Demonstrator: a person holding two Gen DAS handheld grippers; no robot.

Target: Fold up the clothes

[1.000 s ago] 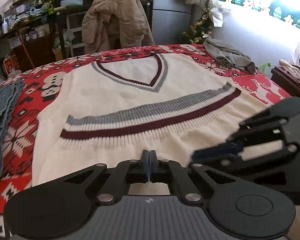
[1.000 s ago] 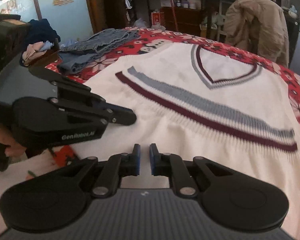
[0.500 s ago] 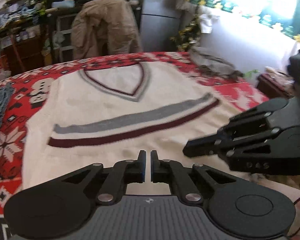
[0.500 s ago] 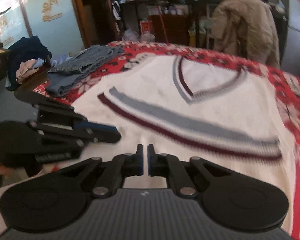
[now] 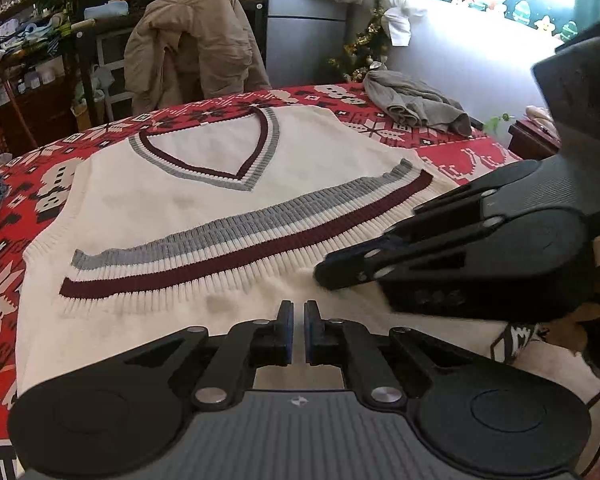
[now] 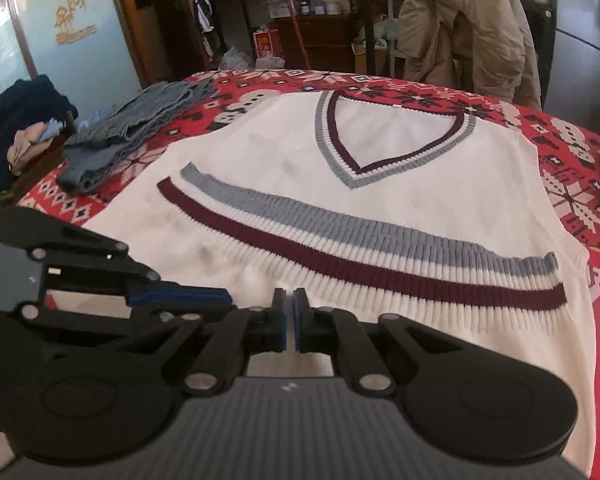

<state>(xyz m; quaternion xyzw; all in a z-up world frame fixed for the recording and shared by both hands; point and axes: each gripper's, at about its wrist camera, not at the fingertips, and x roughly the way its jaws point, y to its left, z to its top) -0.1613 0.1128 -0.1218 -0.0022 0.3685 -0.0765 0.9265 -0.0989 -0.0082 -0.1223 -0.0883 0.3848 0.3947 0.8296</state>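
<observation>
A cream knitted V-neck vest (image 5: 220, 208) lies flat on the red patterned tablecloth (image 5: 24, 184), its striped hem folded up toward the neckline. My left gripper (image 5: 295, 320) hovers over the near fold edge with a narrow gap between its pads and nothing in it. My right gripper (image 5: 326, 276) reaches in from the right, its tips over the fabric just below the maroon stripe. In the right wrist view the vest (image 6: 380, 216) fills the middle, and the right gripper (image 6: 290, 308) is all but shut, empty. The left gripper (image 6: 220, 298) lies close at its left.
A crumpled grey garment (image 5: 416, 108) lies at the table's far right. Folded blue-grey knitwear (image 6: 132, 132) sits on the left side. A beige jacket (image 5: 196, 48) hangs over a chair behind the table. A pile of dark clothes (image 6: 24, 120) rests beside the table at left.
The left gripper's pads, pressed together a second ago, now stand slightly apart. The right gripper's gap has narrowed. Both grippers have drawn closer together at the near edge; the vest has not moved.
</observation>
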